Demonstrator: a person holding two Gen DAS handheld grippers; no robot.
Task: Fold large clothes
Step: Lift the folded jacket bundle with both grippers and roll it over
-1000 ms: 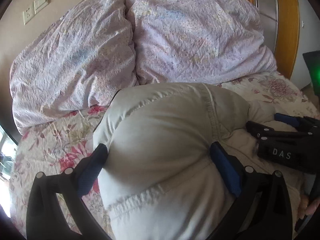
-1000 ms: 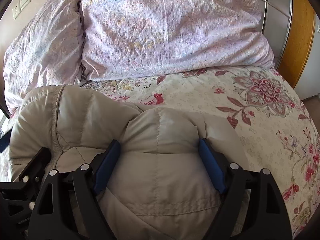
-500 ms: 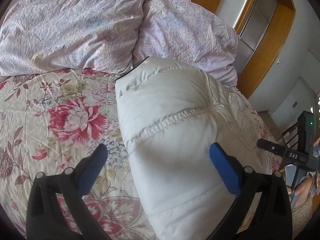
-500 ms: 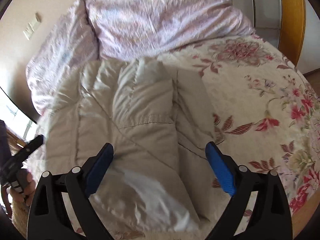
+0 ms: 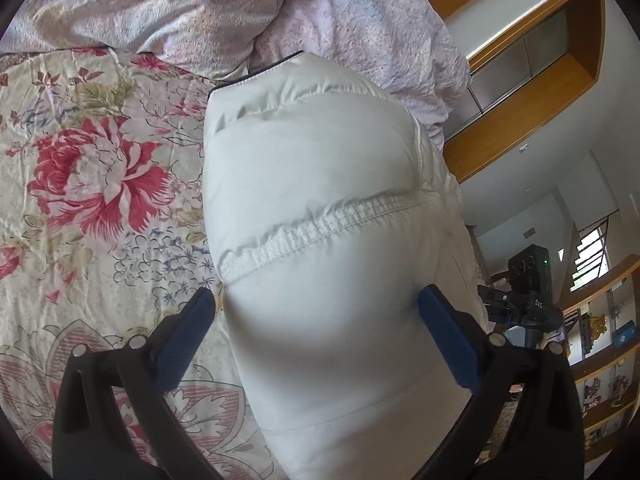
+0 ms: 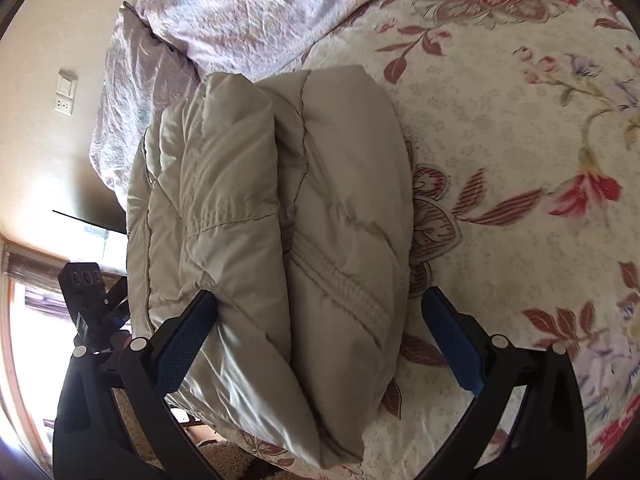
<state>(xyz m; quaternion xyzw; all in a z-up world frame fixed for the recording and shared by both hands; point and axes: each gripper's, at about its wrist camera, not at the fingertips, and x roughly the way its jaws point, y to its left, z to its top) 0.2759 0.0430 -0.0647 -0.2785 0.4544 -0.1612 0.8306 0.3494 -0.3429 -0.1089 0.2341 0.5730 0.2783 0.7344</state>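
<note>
A puffy cream down jacket (image 5: 320, 184) lies folded in a thick bundle on the floral bedspread (image 5: 100, 184). My left gripper (image 5: 316, 300) hangs over its near end with jaws wide. The bundle bulges between the blue pads (image 5: 184, 336), and a sliver of bedspread shows beside the left one. In the right wrist view the jacket (image 6: 280, 208) shows as two padded folds side by side. My right gripper (image 6: 320, 300) straddles its near end and its jaws are opening. Its right pad (image 6: 448, 332) stands apart from the fabric, and nothing is pinched.
Two lilac pillows (image 5: 168, 4) lie at the head of the bed. A wooden wardrobe (image 5: 532, 92) and shelves stand beyond the bed. The right gripper (image 5: 524, 304) shows past the jacket; the left gripper (image 6: 92, 300) shows at the bed's edge. Bedspread (image 6: 520, 160) spreads right of the jacket.
Both grippers have let the jacket go, drawn back from it and rolled. The right jaws have spread wider. The jacket now rests folded on the bedspread instead of bulging between pressed pads.
</note>
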